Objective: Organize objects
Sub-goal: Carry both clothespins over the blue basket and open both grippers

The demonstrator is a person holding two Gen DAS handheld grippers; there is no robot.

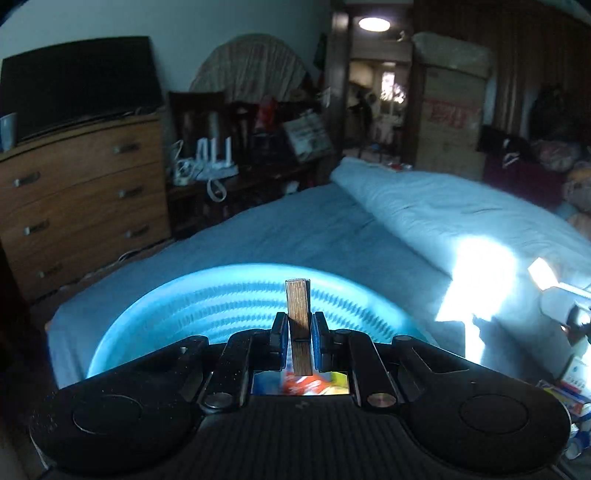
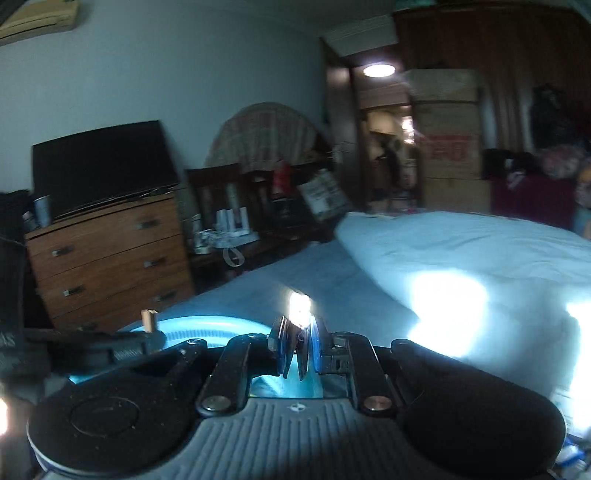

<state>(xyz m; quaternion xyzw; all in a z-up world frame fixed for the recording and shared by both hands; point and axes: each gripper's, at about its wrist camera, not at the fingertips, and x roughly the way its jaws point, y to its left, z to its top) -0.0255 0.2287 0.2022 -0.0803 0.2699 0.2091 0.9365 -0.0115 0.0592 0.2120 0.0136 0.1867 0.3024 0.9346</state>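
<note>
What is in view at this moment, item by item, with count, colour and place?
wooden block: one, brown, upright between the left fingers, over the basin.
basin: one, light blue, ribbed, on the bed's near end.
bed: one, pale blue sheet, centre.
rolled bedding: one, pale blue, along the bed's right side.
chest of drawers: one, brown wood, left.
television: one, black, atop the chest.
cardboard boxes: a stack, tan, far right by the doorway.
ceiling light: one, lit, beyond the doorway.
left gripper: black, shut on the block.
right gripper: black, fingers close around something thin, glare-washed, unidentifiable.
</note>
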